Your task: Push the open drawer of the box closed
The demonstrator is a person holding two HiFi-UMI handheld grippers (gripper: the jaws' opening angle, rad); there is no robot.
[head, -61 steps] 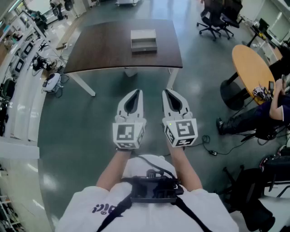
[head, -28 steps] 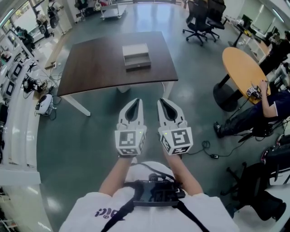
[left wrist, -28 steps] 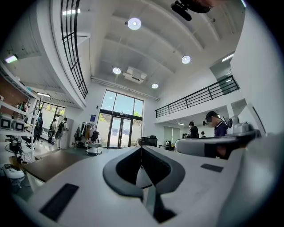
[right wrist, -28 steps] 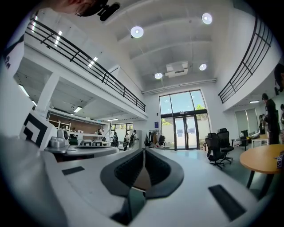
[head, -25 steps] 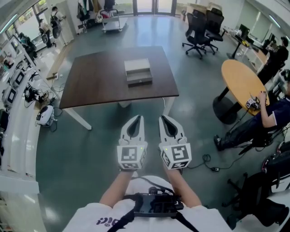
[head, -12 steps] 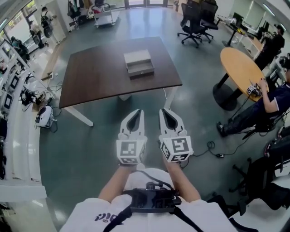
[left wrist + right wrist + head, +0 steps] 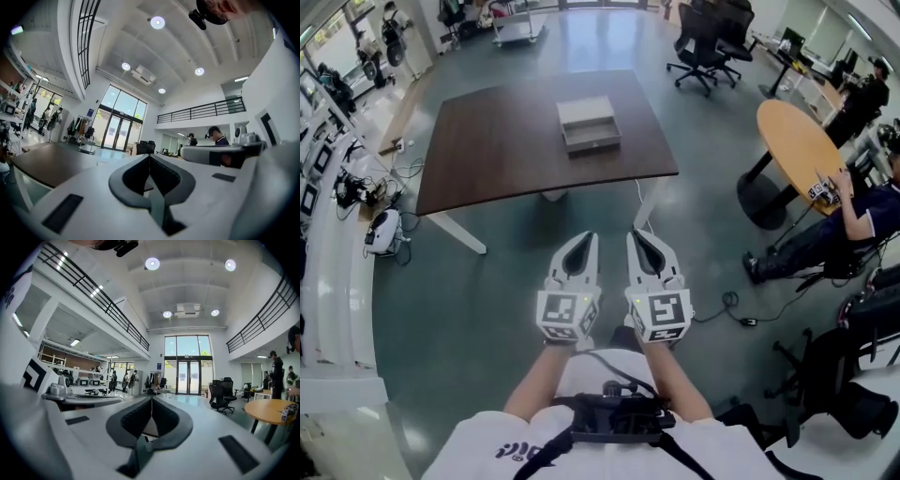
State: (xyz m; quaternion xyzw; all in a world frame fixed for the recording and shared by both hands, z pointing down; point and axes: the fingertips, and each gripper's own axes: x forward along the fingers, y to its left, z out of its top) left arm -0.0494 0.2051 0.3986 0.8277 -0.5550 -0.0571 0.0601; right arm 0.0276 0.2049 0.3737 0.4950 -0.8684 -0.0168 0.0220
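We find the left gripper (image 7: 591, 238) and right gripper (image 7: 630, 235) clenched empty, side by side above the floor (image 7: 478, 309); the box (image 7: 585, 112), its drawer (image 7: 593, 142) open, sits on the dark table (image 7: 487, 141), well apart from both.

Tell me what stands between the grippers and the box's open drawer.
Nothing visible: only floor and dark tabletop separate the left gripper and right gripper from the drawer, whose front faces them.

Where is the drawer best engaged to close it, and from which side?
At its front panel, mid-width, coming from the table's near edge. The drawer juts out of the box toward that edge, so a level push on that flat face should slide it straight in; no grasp seems needed.
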